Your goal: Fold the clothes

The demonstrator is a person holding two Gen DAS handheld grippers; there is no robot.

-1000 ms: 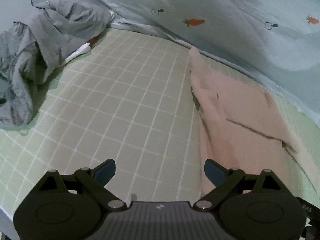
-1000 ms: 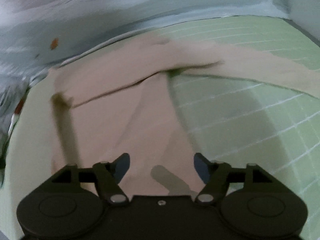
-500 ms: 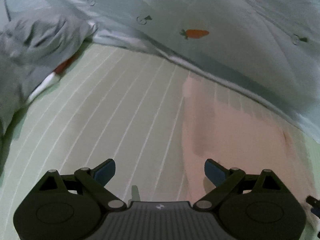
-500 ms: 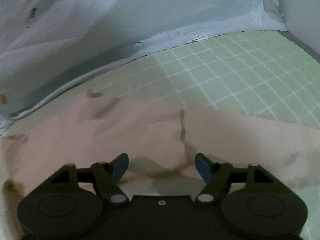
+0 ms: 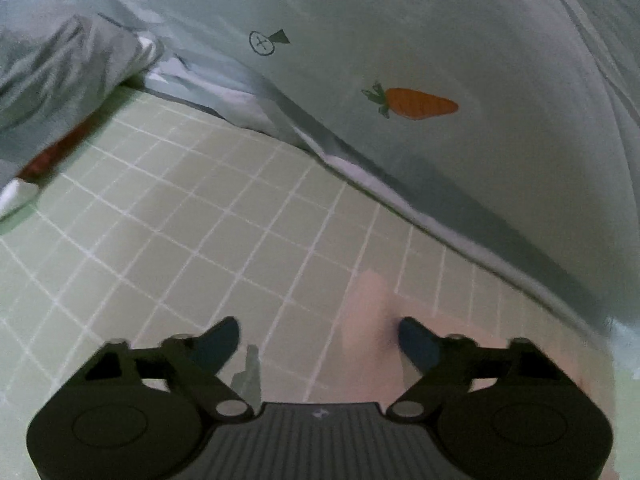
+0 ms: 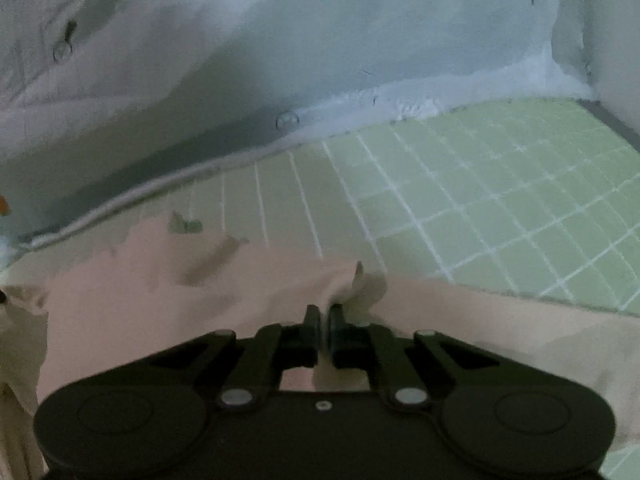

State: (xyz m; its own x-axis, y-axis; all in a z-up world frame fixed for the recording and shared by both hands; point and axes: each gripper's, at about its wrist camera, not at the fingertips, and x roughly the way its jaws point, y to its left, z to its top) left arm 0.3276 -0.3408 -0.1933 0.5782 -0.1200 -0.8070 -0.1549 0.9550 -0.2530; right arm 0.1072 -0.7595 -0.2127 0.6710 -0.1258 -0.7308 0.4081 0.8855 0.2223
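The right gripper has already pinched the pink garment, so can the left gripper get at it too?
Probably yes. The left gripper is open, low over the green sheet, and the pink garment edge lies between its fingers with nothing in front.

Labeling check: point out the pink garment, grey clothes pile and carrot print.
pink garment [image 6: 168, 320]: right wrist view, flat fabric left of the fingers.
grey clothes pile [image 5: 60, 68]: left wrist view, crumpled middle.
carrot print [image 5: 420, 103]: left wrist view, orange body.

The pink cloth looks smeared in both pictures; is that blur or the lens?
Left wrist view: the pink cloth is motion-smeared, yet the carrot print stays crisp; grid lines bow from the fisheye. Right wrist view: cloth edges look blotchy and dim around the right claw.
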